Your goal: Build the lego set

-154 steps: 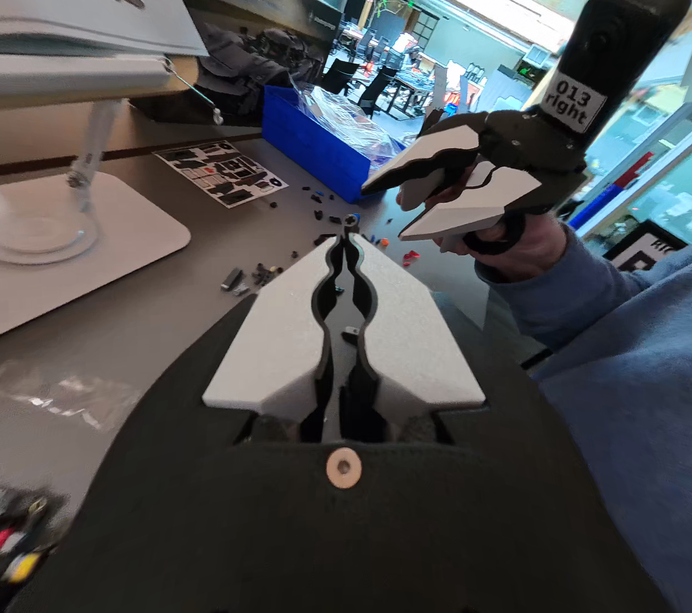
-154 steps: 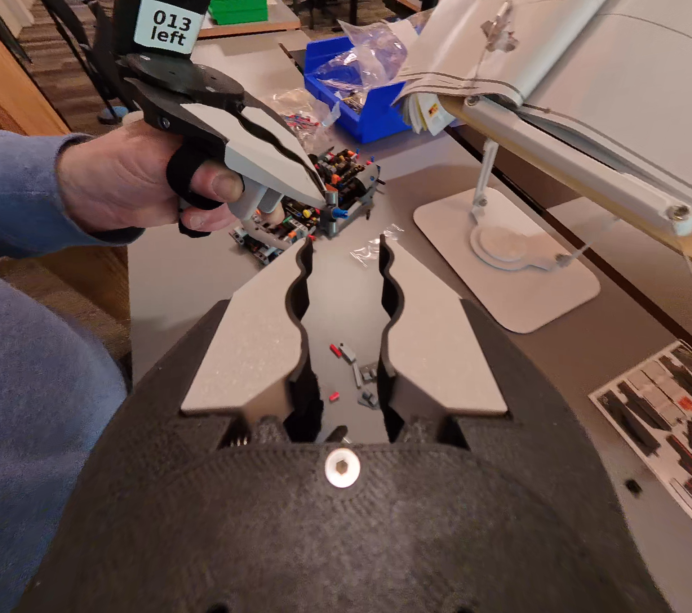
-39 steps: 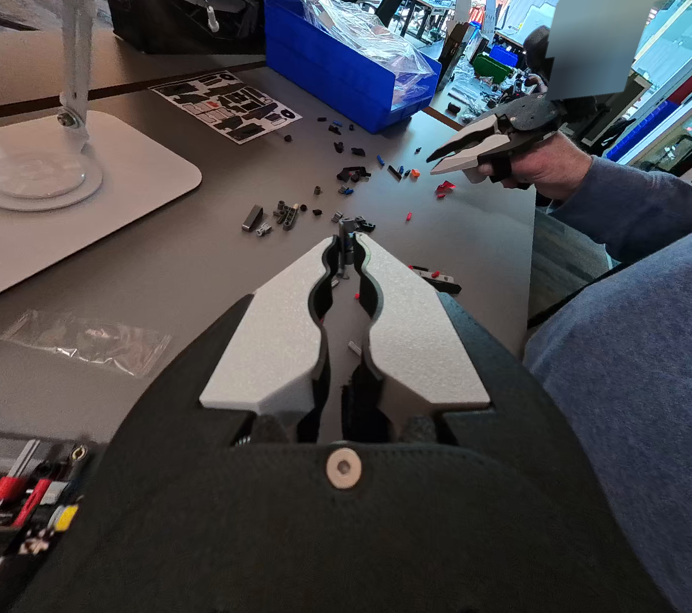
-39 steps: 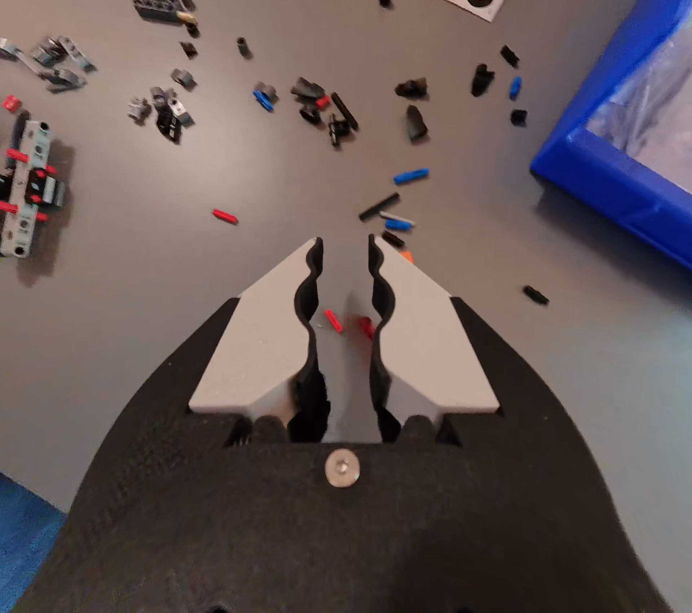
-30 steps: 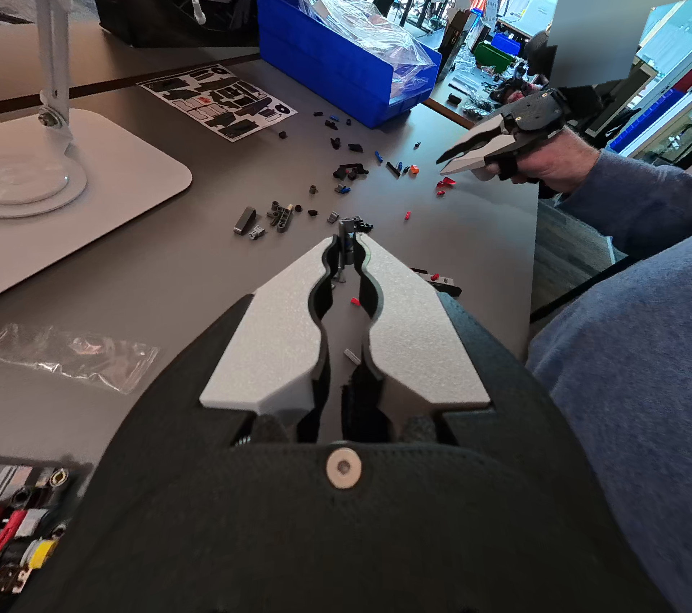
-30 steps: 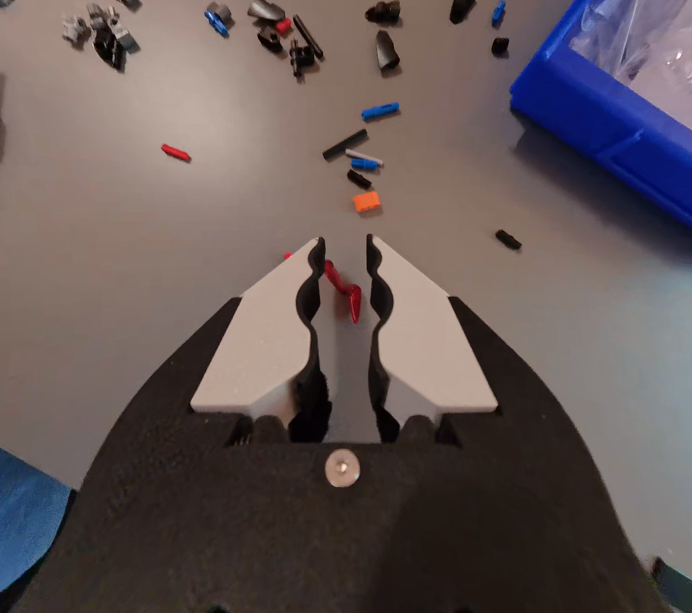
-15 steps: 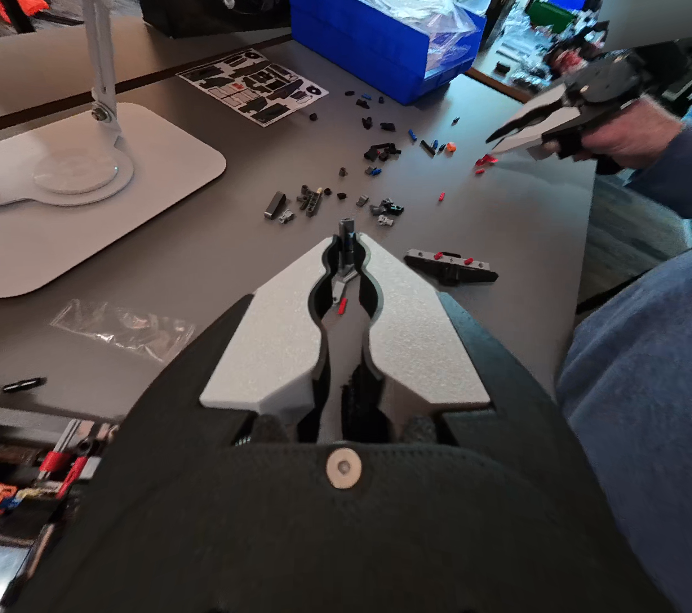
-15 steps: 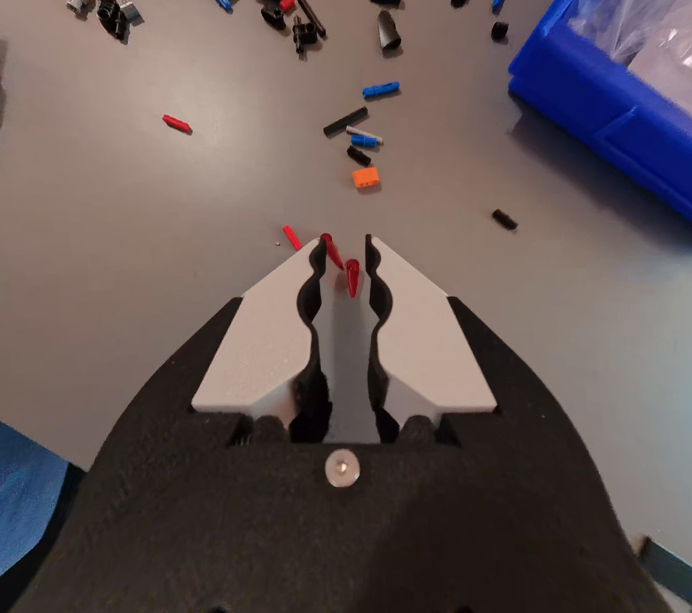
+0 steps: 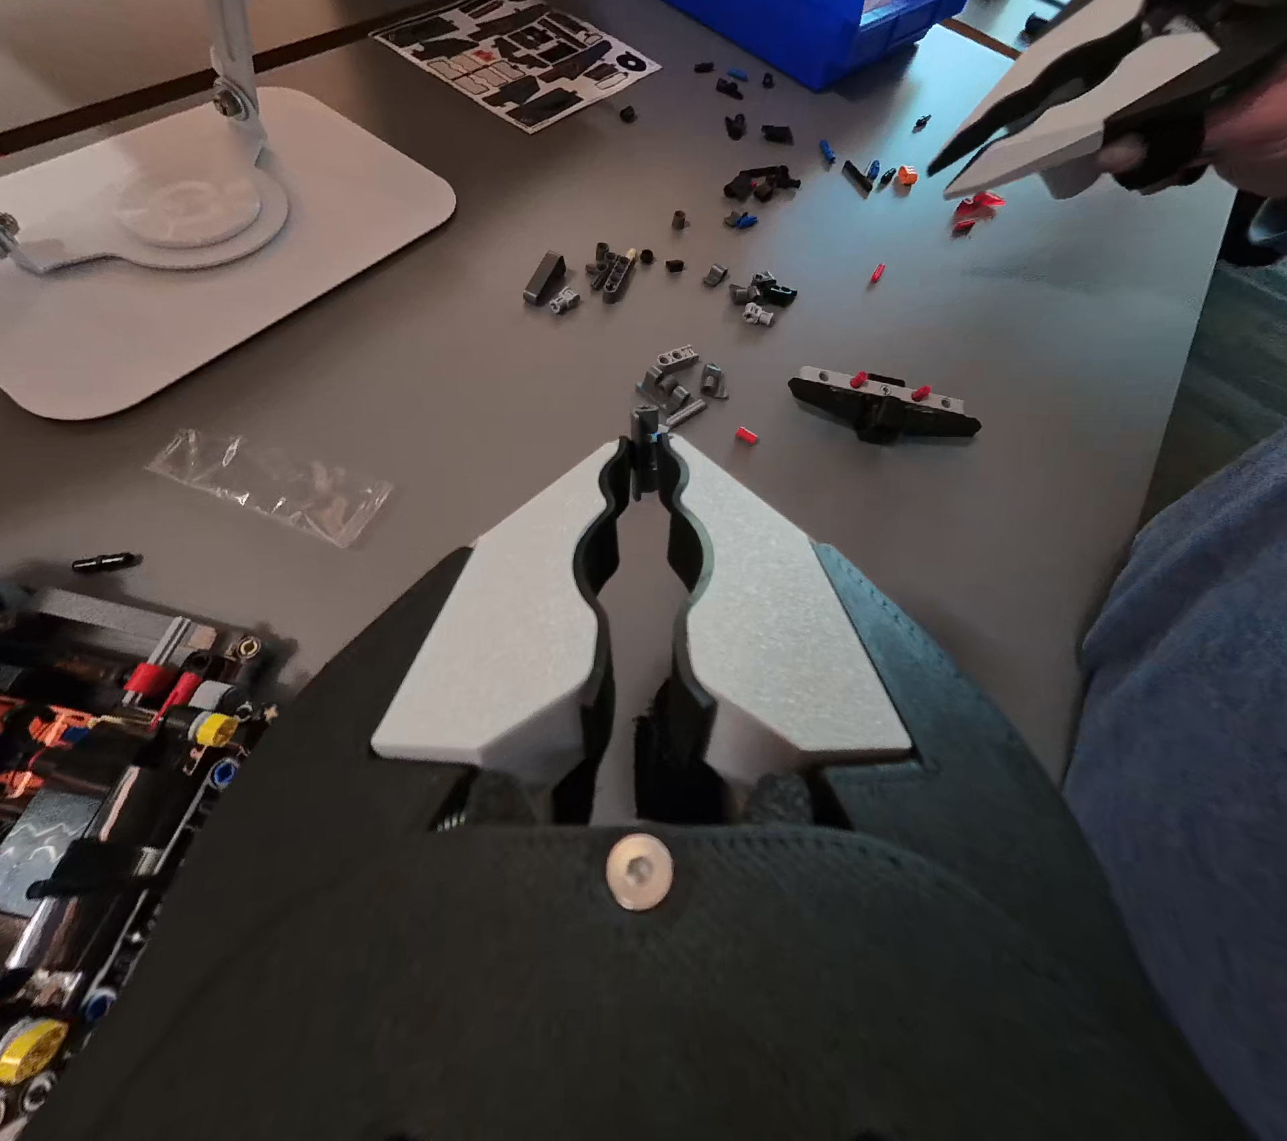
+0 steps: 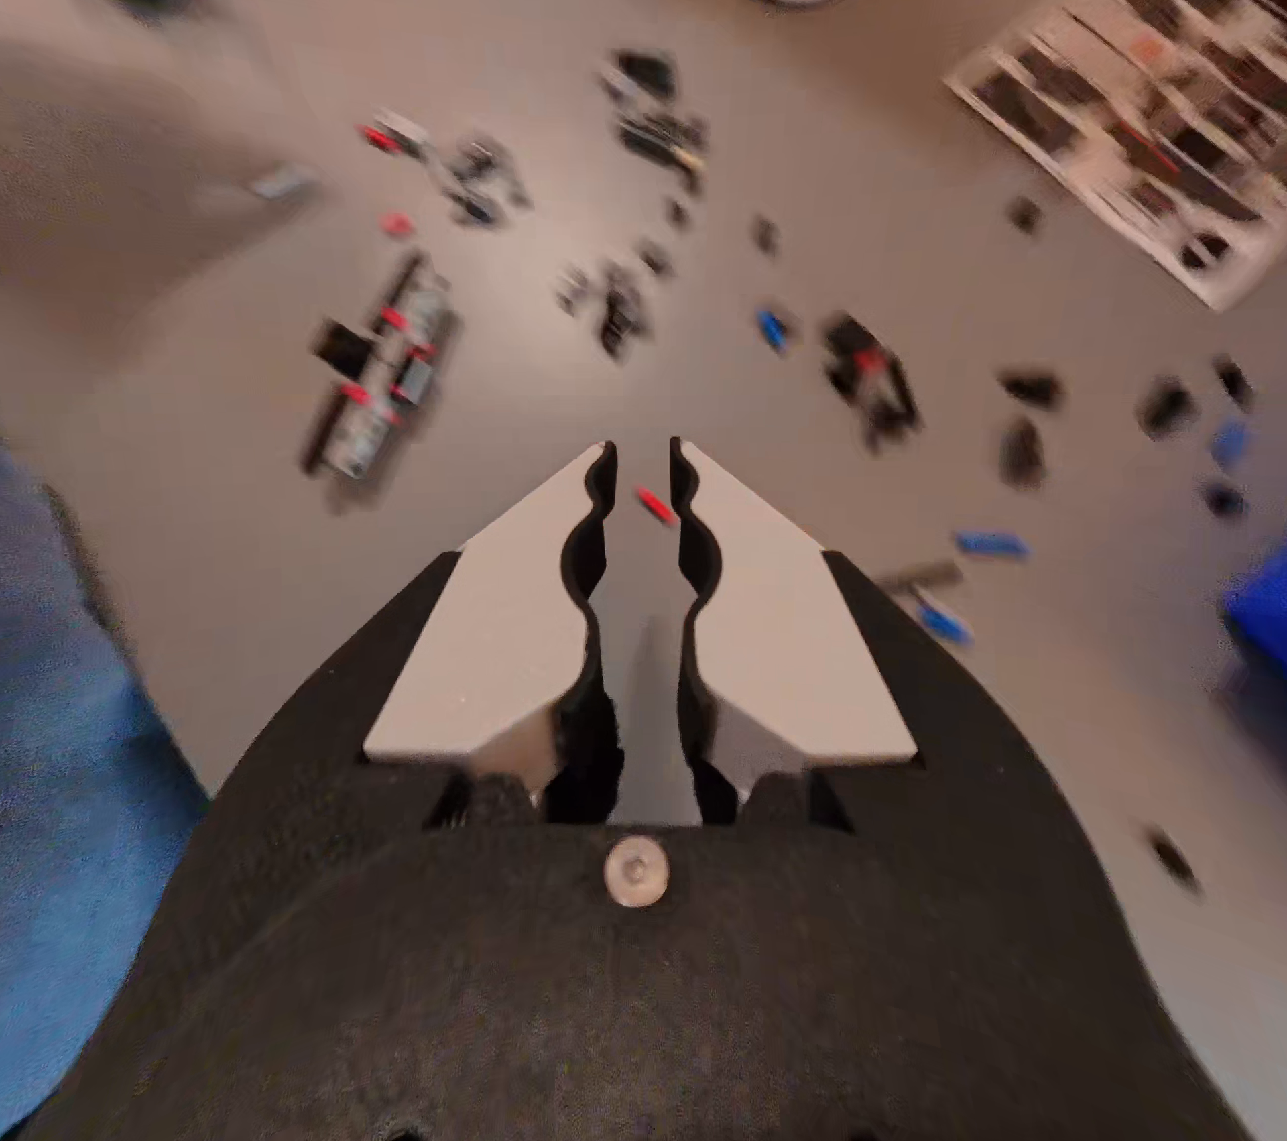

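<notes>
Left gripper (image 9: 644, 458) is clamped at its tips on a small dark grey pin-and-connector piece (image 9: 644, 439), held upright above the grey table (image 9: 432, 411). Compared with a second ago it is drawn back from the loose parts: the black winged sub-assembly with red pins (image 9: 883, 404), formerly half hidden beside the fingers, now lies fully exposed, just right of the held piece.

Right gripper (image 10: 642, 446) stands parted with nothing between its fingers. Half a second ago it hovered over the red pointed pieces (image 9: 978, 205); these now remain on the table far right of the sub-assembly, untouched. The right wrist view is heavily motion-blurred and now faces the sub-assembly (image 10: 379, 369), with one red pin (image 10: 654, 505) on the table seen through the finger gap.

Judgement: the red pieces were not collected. The right gripper appears to be swinging toward the sub-assembly or the held piece, probably for a joining step. The partly built model (image 9: 104, 759) sits left of the left gripper.
</notes>
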### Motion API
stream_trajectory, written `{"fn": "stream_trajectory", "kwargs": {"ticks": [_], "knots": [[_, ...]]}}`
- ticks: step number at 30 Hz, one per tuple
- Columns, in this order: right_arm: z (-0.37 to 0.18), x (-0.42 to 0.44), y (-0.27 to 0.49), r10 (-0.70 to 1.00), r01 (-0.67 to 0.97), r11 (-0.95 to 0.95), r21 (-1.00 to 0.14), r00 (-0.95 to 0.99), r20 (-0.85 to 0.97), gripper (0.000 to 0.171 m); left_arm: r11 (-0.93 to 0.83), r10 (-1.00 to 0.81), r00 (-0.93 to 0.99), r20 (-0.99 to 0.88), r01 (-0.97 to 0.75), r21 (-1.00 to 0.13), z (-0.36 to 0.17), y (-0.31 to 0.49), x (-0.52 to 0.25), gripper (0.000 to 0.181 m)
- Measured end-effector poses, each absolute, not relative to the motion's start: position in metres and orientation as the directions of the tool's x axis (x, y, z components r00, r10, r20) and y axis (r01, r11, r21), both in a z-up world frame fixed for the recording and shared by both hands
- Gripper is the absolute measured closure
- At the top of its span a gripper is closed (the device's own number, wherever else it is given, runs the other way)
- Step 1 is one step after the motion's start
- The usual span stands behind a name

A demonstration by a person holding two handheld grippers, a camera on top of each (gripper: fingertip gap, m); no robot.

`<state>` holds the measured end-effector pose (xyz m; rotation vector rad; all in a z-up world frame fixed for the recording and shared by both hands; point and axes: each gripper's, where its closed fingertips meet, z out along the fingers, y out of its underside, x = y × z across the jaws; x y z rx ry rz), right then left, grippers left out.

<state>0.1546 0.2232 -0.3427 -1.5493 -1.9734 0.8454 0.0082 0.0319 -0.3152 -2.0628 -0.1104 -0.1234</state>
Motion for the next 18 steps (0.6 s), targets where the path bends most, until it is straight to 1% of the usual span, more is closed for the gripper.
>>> {"fn": "stream_trajectory", "kwargs": {"ticks": [2, 5, 7, 14, 18], "knots": [[-0.336, 0.126, 0.177, 0.937, 0.635, 0.227, -0.739, -0.348, -0.011, 0.160, -0.475, 0.029, 0.992, 0.125, 0.124, -0.871, -0.317, 0.031, 0.009, 0.176], [-0.339, 0.087, 0.127, 0.897, 0.598, 0.303, -0.742, -0.443, 0.009, 0.159, -0.484, 0.026, 0.995, 0.099, 0.099, -0.870, -0.320, 0.029, 0.011, 0.175], [-0.352, 0.067, 0.122, 0.882, 0.601, 0.368, -0.710, -0.468, 0.060, 0.159, -0.486, 0.019, 0.996, 0.093, 0.090, -0.869, -0.322, 0.027, 0.014, 0.176], [-0.386, 0.048, 0.108, 0.810, 0.627, 0.452, -0.634, -0.586, -0.002, 0.162, -0.488, 0.011, 0.997, 0.074, 0.070, -0.870, -0.325, 0.017, 0.015, 0.176], [-0.398, 0.043, 0.108, 0.810, 0.649, 0.466, -0.601, -0.586, -0.005, 0.163, -0.483, 0.008, 0.997, 0.081, 0.075, -0.872, -0.326, 0.012, 0.013, 0.176]]}}
